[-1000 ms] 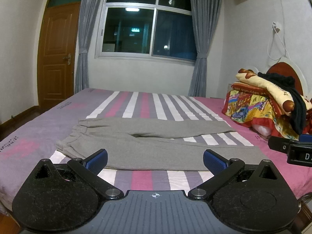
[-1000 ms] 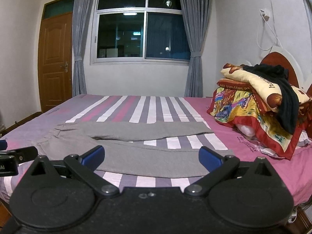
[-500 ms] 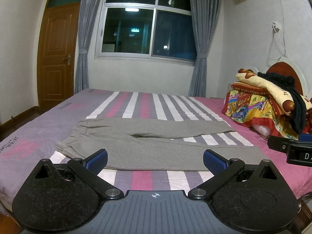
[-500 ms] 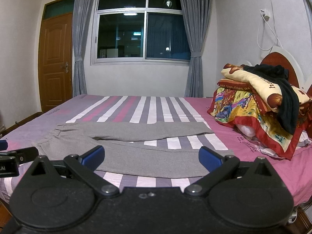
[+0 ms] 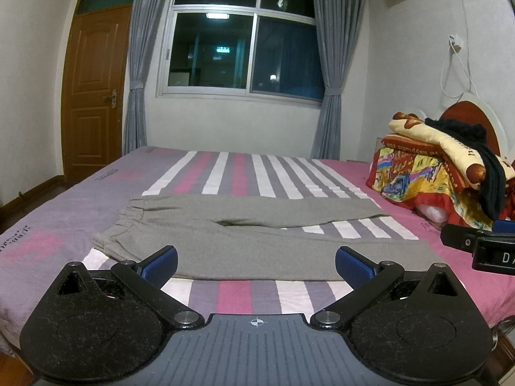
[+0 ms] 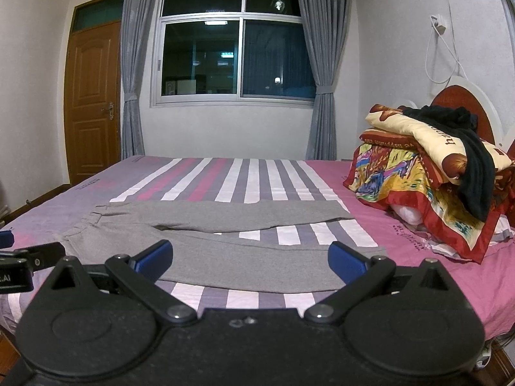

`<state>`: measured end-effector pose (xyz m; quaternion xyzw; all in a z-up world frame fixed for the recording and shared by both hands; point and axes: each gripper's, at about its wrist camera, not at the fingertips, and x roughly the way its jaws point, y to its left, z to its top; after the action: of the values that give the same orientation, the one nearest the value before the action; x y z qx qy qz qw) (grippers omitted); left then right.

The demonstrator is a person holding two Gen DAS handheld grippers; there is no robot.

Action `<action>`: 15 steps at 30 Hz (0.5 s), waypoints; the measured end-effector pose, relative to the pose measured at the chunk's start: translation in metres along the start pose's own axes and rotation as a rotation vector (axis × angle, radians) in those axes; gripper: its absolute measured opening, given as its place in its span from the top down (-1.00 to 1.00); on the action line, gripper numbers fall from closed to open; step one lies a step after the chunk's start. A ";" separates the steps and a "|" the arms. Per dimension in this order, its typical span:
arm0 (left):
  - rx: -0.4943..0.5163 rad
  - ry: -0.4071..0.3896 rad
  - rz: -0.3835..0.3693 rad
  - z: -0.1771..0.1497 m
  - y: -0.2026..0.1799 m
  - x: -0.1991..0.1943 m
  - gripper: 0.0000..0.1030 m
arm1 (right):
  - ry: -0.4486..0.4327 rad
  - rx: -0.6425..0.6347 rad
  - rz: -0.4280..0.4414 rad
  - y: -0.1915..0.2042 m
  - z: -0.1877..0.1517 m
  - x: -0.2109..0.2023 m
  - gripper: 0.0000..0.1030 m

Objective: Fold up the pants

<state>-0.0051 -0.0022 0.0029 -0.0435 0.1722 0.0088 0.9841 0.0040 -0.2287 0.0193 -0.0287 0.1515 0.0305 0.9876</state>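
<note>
Holding our left gripper (image 5: 256, 262) and right gripper (image 6: 250, 257) both spread wide w/ nothing between the blue pads, we see the grey pants (image 5: 244, 238) lying flat on the striped bed (image 5: 235, 173), waistband at left, legs toward the pillow pile (image 6: 428, 173) at right.

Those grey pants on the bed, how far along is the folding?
Barely begun. Done: the grey pants lie spread flat on the striped bed, legs apart. In hand: nothing; the left gripper and right gripper hover open. Left: every fold.
</note>
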 end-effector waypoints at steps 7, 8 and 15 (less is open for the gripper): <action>0.001 0.000 0.000 0.000 0.000 0.000 -1.00 | 0.000 0.001 0.002 0.001 0.000 -0.001 -1.00; 0.001 0.000 0.001 0.000 0.000 0.000 -1.00 | 0.000 0.001 0.000 0.001 0.000 -0.001 -1.00; 0.004 0.000 0.002 -0.001 0.000 0.000 -1.00 | 0.002 0.002 0.003 0.001 -0.002 0.002 -1.00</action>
<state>-0.0053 -0.0024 0.0019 -0.0414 0.1722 0.0094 0.9842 0.0054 -0.2282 0.0166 -0.0278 0.1526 0.0317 0.9874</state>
